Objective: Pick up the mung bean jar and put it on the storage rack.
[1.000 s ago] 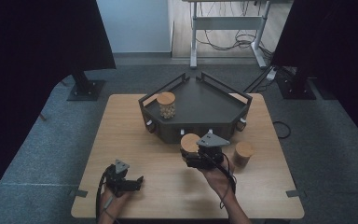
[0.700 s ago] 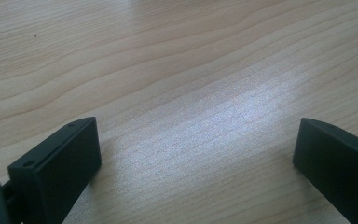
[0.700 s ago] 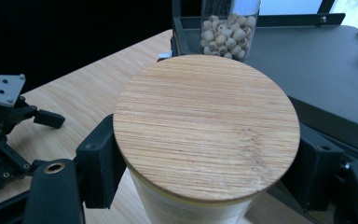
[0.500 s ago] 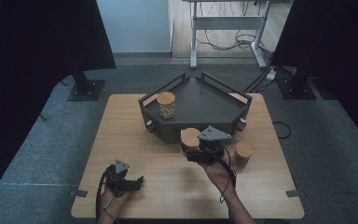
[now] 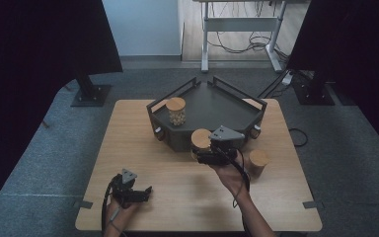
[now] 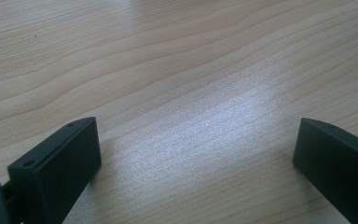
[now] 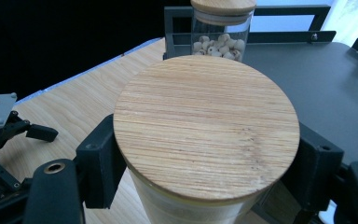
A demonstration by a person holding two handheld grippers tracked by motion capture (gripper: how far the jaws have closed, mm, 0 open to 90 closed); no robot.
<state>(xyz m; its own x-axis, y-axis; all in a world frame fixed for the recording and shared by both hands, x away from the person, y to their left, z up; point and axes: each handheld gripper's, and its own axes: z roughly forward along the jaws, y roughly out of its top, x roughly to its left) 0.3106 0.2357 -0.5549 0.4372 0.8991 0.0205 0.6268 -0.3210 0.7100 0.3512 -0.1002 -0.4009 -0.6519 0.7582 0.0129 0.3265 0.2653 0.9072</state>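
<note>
Tray (image 5: 237, 101) at table's (image 5: 128, 148) far side, bean jar (image 5: 176, 111) in its left corner, another jar (image 5: 258, 163) right of tray's front.

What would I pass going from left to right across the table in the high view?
Left gripper → jar of pale beads on the dark tray → jar gripped by the right gripper → jar standing alone.

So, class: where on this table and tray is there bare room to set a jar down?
The dark tray is bare right of its beans jar. The table is bare left of the tray. Crowded: the tray's front edge, with the right gripper, its held jar and another jar.
</note>
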